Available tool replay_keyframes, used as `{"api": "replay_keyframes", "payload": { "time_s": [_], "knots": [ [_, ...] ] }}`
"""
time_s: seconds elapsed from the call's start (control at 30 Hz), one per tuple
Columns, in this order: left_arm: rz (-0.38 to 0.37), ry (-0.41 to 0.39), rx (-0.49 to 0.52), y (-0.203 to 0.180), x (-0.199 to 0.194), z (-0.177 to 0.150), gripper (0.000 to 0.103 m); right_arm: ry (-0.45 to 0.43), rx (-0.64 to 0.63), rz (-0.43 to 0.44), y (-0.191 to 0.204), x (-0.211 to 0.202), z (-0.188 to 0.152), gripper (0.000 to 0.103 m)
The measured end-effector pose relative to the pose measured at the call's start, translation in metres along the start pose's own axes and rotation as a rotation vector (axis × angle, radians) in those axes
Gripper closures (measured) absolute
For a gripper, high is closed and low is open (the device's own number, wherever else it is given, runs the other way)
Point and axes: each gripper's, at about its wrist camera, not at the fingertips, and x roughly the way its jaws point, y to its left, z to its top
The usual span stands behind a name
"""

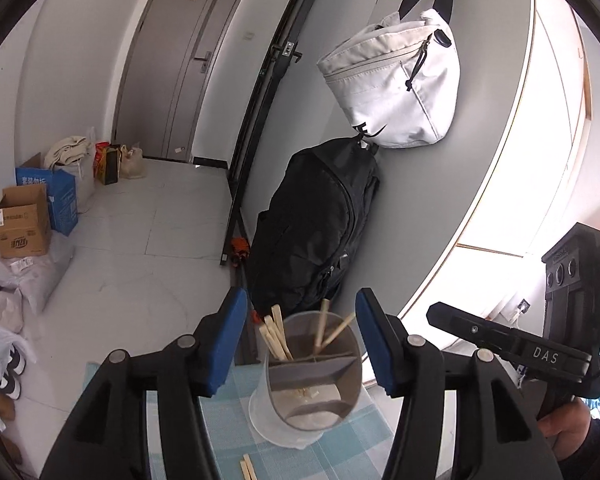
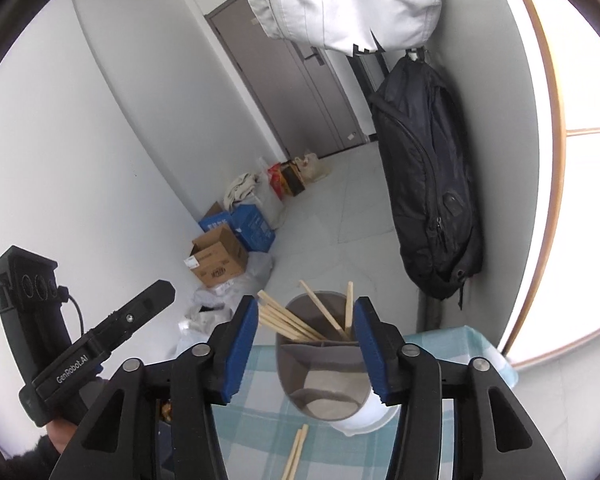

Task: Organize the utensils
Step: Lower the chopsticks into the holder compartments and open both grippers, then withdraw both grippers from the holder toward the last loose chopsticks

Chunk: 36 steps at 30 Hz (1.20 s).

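Observation:
A grey translucent utensil holder (image 1: 312, 376) with inner dividers stands on a white base on the checked tablecloth (image 1: 236, 420). Several wooden chopsticks (image 1: 278, 336) lean in its far compartments. Two loose chopsticks (image 1: 247, 469) lie on the cloth in front of it. My left gripper (image 1: 300, 296) is open, its blue pads (image 1: 228, 344) standing either side of the holder without touching it. In the right wrist view my right gripper (image 2: 306, 302) is open around the same holder (image 2: 324, 376), with its chopsticks (image 2: 288, 320) and the loose pair (image 2: 296, 452) below.
A black backpack (image 1: 320, 220) and a white bag (image 1: 396, 80) hang on the grey wall behind the table. Cardboard boxes (image 1: 20, 224) and bags sit on the floor at the left. The other gripper shows side-on at each view's edge (image 1: 512, 344) (image 2: 100, 344).

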Motion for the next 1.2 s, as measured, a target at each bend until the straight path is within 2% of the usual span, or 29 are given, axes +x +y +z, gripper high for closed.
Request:
{"api": "replay_keyframes", "payload": {
  "time_s": [0.07,0.4,0.5,0.6,0.7,1.2],
  "knots": [
    [0.026,-0.007,0.004,-0.005,-0.008,-0.003,0.052,-0.014,-0.01,0.002,0.005,-0.009,-0.005,0.042],
    [0.125,-0.026,-0.038,-0.012,-0.045,-0.012,0.05,-0.061,-0.053,0.015,0.028,-0.048,-0.026,0.032],
    [0.148,-0.053,-0.046,-0.013,-0.059,-0.017,0.035,-0.084,-0.07,0.023,0.035,-0.057,-0.035,0.027],
    [0.163,-0.084,-0.049,-0.014,-0.072,-0.024,0.029,-0.097,-0.071,0.047,0.039,-0.061,-0.045,0.021],
    [0.202,-0.098,-0.052,-0.012,-0.077,-0.034,0.017,-0.093,-0.07,0.071,0.041,-0.062,-0.059,0.019],
    [0.311,-0.036,-0.095,0.02,-0.058,-0.092,0.015,0.017,-0.161,0.046,0.044,-0.03,-0.129,0.01]
  ]
}}
